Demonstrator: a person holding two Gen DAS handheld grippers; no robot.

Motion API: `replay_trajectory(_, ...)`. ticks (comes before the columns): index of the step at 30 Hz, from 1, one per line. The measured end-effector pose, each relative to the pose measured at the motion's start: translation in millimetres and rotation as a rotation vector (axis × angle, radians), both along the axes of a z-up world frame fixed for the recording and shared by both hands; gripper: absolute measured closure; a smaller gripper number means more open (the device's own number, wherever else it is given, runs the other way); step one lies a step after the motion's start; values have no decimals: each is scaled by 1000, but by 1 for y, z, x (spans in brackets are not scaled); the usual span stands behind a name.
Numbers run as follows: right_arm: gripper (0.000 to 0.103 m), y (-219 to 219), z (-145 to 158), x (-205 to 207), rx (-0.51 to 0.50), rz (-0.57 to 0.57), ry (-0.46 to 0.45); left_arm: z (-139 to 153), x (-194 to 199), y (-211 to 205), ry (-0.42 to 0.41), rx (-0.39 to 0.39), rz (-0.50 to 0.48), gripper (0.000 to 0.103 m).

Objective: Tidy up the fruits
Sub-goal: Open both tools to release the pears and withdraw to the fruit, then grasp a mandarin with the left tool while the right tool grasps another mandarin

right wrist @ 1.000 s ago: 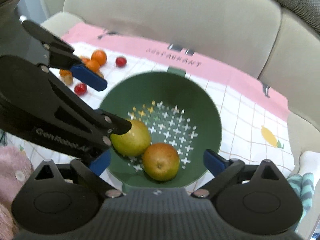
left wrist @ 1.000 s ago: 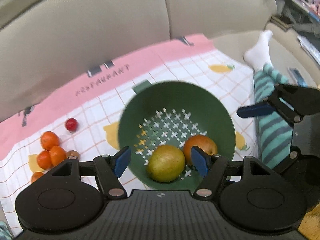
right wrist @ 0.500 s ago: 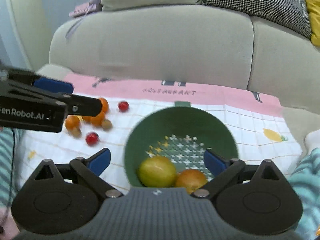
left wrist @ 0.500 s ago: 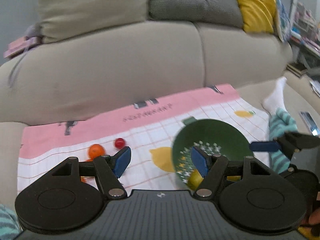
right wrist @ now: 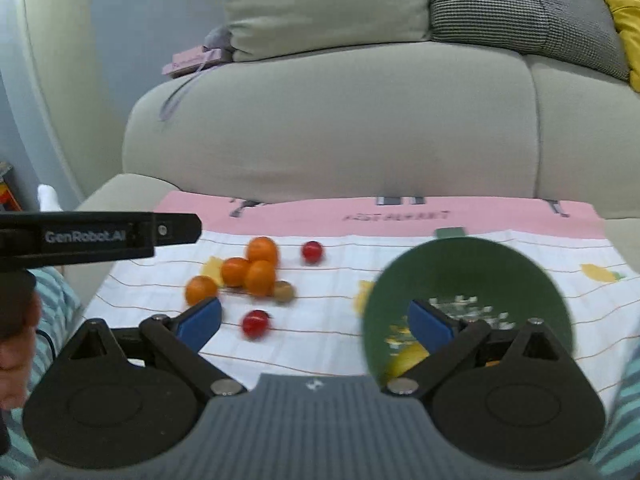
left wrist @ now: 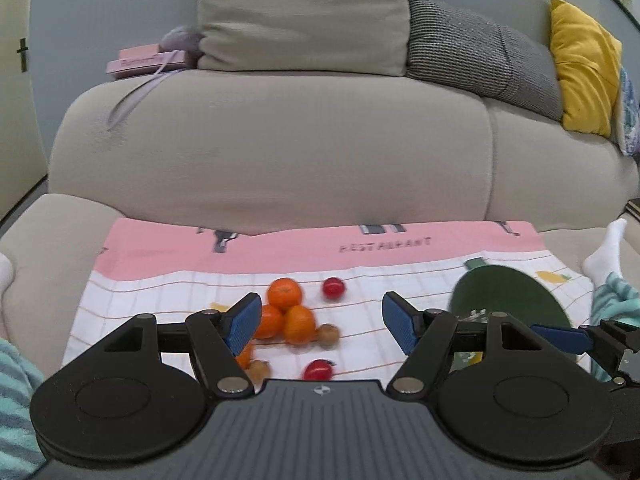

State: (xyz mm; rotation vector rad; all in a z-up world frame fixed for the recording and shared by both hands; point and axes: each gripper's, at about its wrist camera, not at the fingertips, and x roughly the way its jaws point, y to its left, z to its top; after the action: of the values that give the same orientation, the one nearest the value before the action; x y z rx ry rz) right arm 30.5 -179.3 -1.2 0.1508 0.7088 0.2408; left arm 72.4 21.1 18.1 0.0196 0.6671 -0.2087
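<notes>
A green colander [right wrist: 472, 264] sits on the right of a checked cloth [right wrist: 332, 288]; a yellow-green fruit [right wrist: 408, 360] shows inside it behind my right fingers. The colander also shows in the left wrist view [left wrist: 504, 292]. Several oranges [left wrist: 285, 293] [right wrist: 260, 268], two red fruits [left wrist: 334, 287] [right wrist: 256, 323] and small brown fruits [left wrist: 329, 334] lie on the cloth's left. My left gripper [left wrist: 320, 320] is open and empty, above the orange pile. My right gripper [right wrist: 316, 320] is open and empty, near the colander's left rim.
The cloth lies on a beige sofa seat [left wrist: 48, 248] with the backrest [left wrist: 280, 152] behind. Cushions [left wrist: 304, 16], a yellow pillow [left wrist: 584, 64] and a pink box [left wrist: 148, 62] sit on top. A leg in a striped trouser and white sock [left wrist: 604, 252] is at right.
Both grippers have pulled back and up from over the colander and swung left. The orange pile now lies ahead of the left gripper. Both stay open.
</notes>
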Motion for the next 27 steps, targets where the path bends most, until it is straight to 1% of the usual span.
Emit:
replay_trajectory(3,7,17,-5,4,1,28,18,-5,-1,10,3,28,34,21)
replay_trajectory(6,7,30,-9,9,15,36,6,-12,0,20,5,51,51,21)
replay_trajectory(10,7,40,-15,18,14,20,-11,-21,5,34,15,36,85,21)
replay_trajectory(13,7,51,-20,26,-32,39,-21,-29,10,43,18,30,122,22)
replay_trajectory(18,7,68,-30,37,-96,100,-23,-43,18,55,54,2,137,24)
replay_trajectory(21,7,77,-37,44,-138,136,-9,-50,23,61,81,-19,135,30)
replay_trajectory(23,7,80,-42,49,-149,144,-10,-55,26,68,105,-51,129,31)
replay_trajectory(25,7,83,-46,53,-149,166,-9,-60,29,73,136,-82,125,37)
replay_trajectory(27,7,87,-51,57,-163,174,-3,-66,33,75,157,-99,121,40)
